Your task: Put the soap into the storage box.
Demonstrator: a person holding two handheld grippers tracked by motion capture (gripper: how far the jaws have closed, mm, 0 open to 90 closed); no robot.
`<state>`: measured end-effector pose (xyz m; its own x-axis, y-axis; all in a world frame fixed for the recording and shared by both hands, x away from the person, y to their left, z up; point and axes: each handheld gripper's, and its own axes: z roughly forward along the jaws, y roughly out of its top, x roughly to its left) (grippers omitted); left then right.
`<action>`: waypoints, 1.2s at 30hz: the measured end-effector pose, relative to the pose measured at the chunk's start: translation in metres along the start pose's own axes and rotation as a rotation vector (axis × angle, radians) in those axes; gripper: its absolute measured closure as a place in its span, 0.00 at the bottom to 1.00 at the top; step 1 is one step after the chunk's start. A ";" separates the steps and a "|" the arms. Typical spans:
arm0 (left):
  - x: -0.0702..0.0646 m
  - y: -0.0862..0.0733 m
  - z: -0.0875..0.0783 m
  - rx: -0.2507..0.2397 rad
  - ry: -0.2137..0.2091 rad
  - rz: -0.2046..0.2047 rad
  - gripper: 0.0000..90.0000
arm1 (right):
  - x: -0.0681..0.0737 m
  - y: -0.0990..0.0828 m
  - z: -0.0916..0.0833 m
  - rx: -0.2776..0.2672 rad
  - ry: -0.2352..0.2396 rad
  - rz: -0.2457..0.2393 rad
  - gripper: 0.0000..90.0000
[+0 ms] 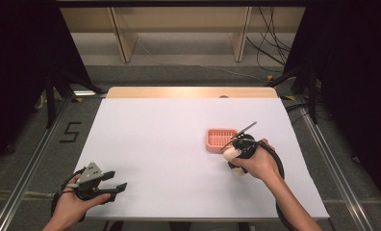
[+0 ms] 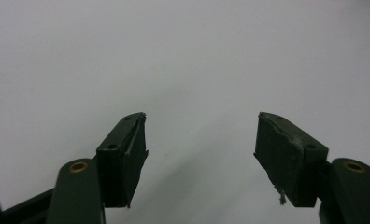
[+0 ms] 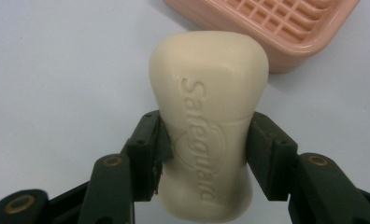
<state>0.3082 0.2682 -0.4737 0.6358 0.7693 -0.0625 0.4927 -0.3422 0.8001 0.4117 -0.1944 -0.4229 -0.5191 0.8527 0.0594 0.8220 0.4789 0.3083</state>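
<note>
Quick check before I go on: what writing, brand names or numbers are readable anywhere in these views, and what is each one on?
"Safeguard": raised letters on the face of the cream soap bar held in the right gripper; the middle letters are partly worn into the embossed emblem.
"5": dark mark on the grey floor, left of the table.
The pink soap dish shows no writing.
The left gripper shows none either.

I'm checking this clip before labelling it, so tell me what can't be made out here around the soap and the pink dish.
- Soap bar, right gripper view: its near end is cut off by the bottom edge; whether it touches the table cannot be told.
- Pink soap dish, right gripper view: its far part is cut off by the top edge.
- Right gripper, high view: the jaws are hidden by the hand and the gripper's body.
</note>
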 end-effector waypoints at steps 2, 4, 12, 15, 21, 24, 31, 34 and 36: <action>0.002 0.001 -0.002 0.028 -0.004 0.021 0.37 | 0.000 -0.001 0.000 -0.030 -0.014 0.014 0.56; 0.001 0.000 -0.001 0.023 -0.004 0.009 0.37 | -0.001 -0.001 -0.001 -0.023 -0.008 0.011 0.56; 0.000 0.000 0.000 0.009 -0.004 0.002 0.37 | -0.005 0.001 -0.007 -0.047 -0.022 0.017 0.56; 0.002 0.001 -0.001 0.023 -0.002 0.024 0.37 | -0.007 0.001 -0.007 -0.050 -0.034 0.010 0.56; 0.002 0.001 -0.001 0.022 -0.003 0.018 0.37 | -0.008 0.005 -0.012 -0.056 -0.032 0.004 0.56; 0.000 0.000 0.000 0.012 -0.004 0.004 0.37 | -0.009 0.006 -0.014 -0.061 -0.036 0.004 0.56; 0.001 0.000 -0.001 0.006 0.000 0.008 0.37 | -0.015 0.012 -0.017 -0.048 -0.047 -0.032 0.56; 0.001 0.000 -0.001 0.011 0.000 0.010 0.37 | -0.017 0.017 -0.020 -0.055 -0.034 -0.054 0.56; 0.001 0.000 0.000 0.004 0.003 0.007 0.37 | -0.020 0.019 -0.018 -0.073 -0.047 -0.096 0.56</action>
<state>0.3085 0.2689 -0.4734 0.6371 0.7688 -0.0553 0.4910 -0.3496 0.7979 0.4334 -0.2060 -0.4007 -0.5818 0.8131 -0.0182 0.7485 0.5441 0.3790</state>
